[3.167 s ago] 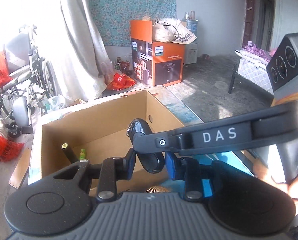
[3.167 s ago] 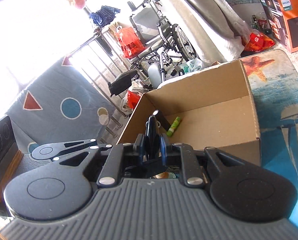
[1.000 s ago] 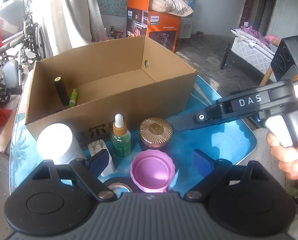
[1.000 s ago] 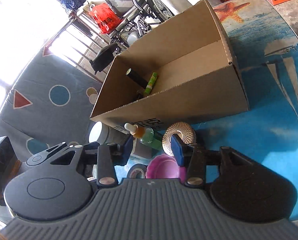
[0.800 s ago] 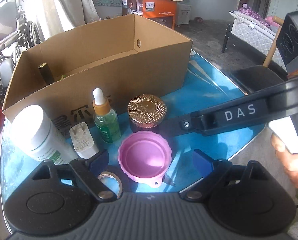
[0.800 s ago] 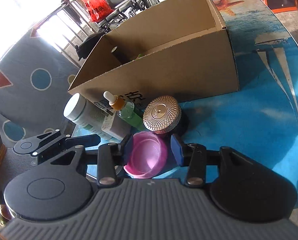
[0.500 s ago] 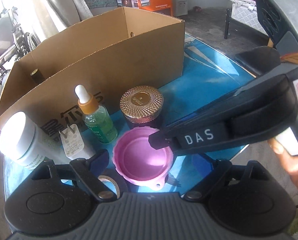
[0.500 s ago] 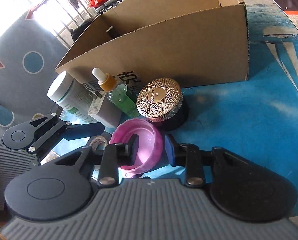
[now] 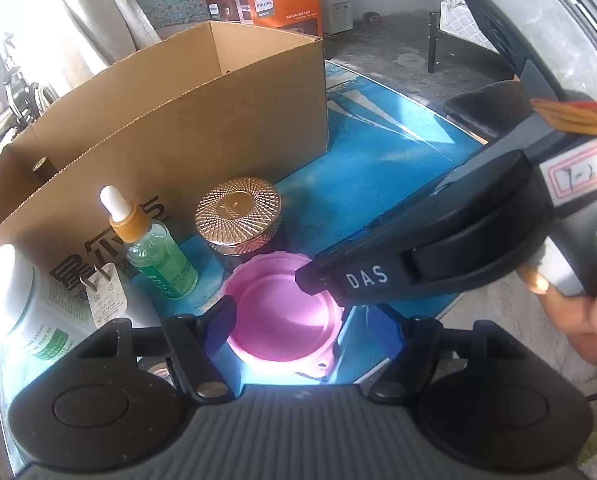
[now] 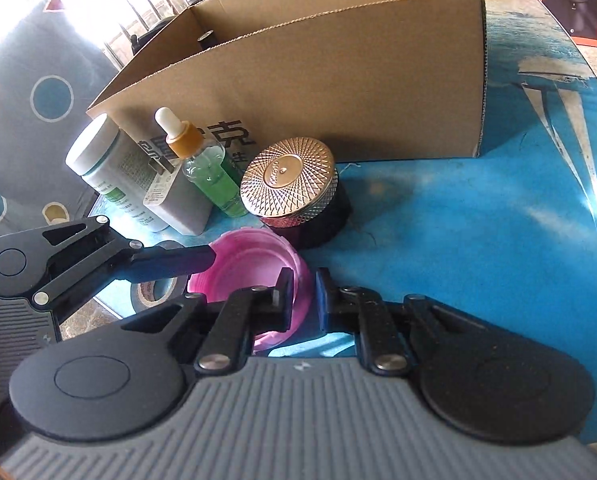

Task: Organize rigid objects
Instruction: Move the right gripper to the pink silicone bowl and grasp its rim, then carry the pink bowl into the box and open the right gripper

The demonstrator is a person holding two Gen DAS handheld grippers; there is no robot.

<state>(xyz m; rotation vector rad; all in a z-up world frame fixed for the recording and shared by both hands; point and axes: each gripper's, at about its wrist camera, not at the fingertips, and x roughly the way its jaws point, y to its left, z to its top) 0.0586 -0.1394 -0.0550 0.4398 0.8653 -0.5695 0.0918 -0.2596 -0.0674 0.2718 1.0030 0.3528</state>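
Note:
A pink round lid [image 9: 282, 312] lies open side up on the blue table, in front of the gold-lidded jar [image 9: 238, 208]. My right gripper [image 10: 303, 296] is shut on the near wall of the pink lid [image 10: 250, 264], one pad inside and one outside. My left gripper [image 9: 298, 322] straddles the lid with its jaws closing; the left pad is at the lid's edge and the right pad stands apart from it. From the left, a left finger [image 10: 174, 260] reaches the lid's rim. The cardboard box [image 10: 338, 80] stands open just behind.
In front of the box stand a green dropper bottle [image 10: 206, 168], a white bottle [image 10: 106, 164] and a white plug adapter [image 10: 174, 204]. A tape roll [image 10: 154, 292] lies at the table's near edge. A black cylinder [image 9: 40, 166] leans inside the box. A hand [image 9: 594, 320] holds the right gripper.
Both grippers have come down onto the pink lid. The right jaws closed on its wall. The left jaws narrowed around it.

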